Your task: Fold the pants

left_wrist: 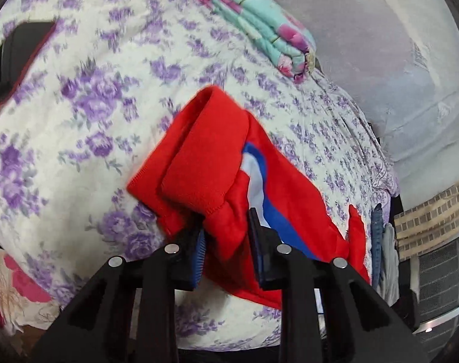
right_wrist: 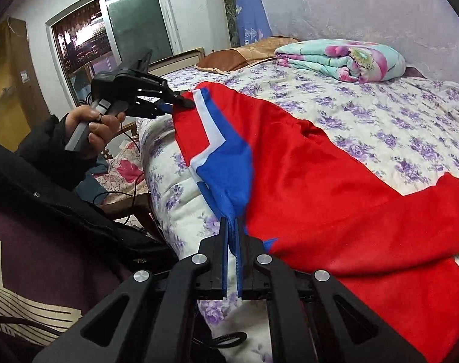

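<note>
The pants point(right_wrist: 335, 181) are bright red fleece-like fabric with a blue and white chevron stripe point(right_wrist: 226, 151) running down the side. They lie spread across the bed point(right_wrist: 380, 112), near its edge, on a cream bedspread point(left_wrist: 87, 121) printed with purple flowers. In the left wrist view the cuff end point(left_wrist: 199, 157) is doubled over and lifted off the bedspread, its stitched hem showing along the fold.

The left tongs point(left_wrist: 226, 242) have red fabric bunched between their blue-padded fingers point(left_wrist: 199, 251); there the fingers stand somewhat apart around the bundle. In the right wrist view the same tongs point(right_wrist: 187, 103) pinch the top edge of the pants beside the stripe, gripped by a bare hand point(right_wrist: 93, 127) coming out of a dark sleeve.

The right tongs point(right_wrist: 232, 227) are nearly closed, clamping the blue part of the stripe at the edge of the bed.

Farther up the bed sit a folded turquoise and pink floral blanket point(right_wrist: 344, 60) and a brown pillow point(right_wrist: 229, 59). A window point(right_wrist: 108, 27) is behind the left tongs.
</note>
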The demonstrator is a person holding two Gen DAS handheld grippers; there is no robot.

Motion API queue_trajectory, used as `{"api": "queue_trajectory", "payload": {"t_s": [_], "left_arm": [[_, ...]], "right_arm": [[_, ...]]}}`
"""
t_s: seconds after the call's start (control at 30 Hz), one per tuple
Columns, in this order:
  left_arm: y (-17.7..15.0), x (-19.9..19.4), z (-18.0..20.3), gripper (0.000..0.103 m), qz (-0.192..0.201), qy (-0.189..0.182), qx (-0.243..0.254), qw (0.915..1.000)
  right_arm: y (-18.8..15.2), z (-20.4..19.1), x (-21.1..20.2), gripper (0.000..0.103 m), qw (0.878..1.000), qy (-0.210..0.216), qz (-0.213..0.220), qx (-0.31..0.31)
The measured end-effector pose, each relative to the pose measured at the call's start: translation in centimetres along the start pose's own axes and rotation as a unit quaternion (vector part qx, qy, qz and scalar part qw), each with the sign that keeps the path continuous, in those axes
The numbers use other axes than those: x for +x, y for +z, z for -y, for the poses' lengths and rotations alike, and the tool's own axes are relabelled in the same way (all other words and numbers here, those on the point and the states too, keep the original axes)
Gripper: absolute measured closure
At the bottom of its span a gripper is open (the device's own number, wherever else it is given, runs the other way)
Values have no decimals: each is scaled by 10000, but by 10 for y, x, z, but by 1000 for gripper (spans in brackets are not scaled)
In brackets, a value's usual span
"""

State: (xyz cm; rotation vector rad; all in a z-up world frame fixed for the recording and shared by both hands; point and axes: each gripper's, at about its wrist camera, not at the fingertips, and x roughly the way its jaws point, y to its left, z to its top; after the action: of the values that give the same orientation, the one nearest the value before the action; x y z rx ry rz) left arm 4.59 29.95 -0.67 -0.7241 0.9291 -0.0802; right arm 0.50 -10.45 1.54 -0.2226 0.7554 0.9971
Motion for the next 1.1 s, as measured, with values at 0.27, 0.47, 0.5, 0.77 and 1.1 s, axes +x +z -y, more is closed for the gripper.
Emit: {"api": "queue_trajectory", "payload": {"t_s": [0.27, 0.47, 0.5, 0.77, 1.1], "left_arm": [[-8, 8, -10, 77, -74, 235, -36, 9997], [-7, -16, -3, 58, 195, 596, -2, 9980], [-7, -26, -1, 52, 366, 702, 25, 9969], [-11, -39, 86, 30, 1001, 506, 1413, 9836], [-29, 56, 63, 28, 406, 743, 1383, 9868]], "right_arm": [[-15, 2, 19, 95, 9994, -78, -297, 186], [-16, 2, 11, 85, 9995, -112, -214, 202], [-14, 2, 7, 81, 9996, -117, -161, 191], [40, 67, -81, 3, 9470, -2505, 1337, 1501], [19, 163, 13, 84, 8909, -3710, -441, 2582]]}}
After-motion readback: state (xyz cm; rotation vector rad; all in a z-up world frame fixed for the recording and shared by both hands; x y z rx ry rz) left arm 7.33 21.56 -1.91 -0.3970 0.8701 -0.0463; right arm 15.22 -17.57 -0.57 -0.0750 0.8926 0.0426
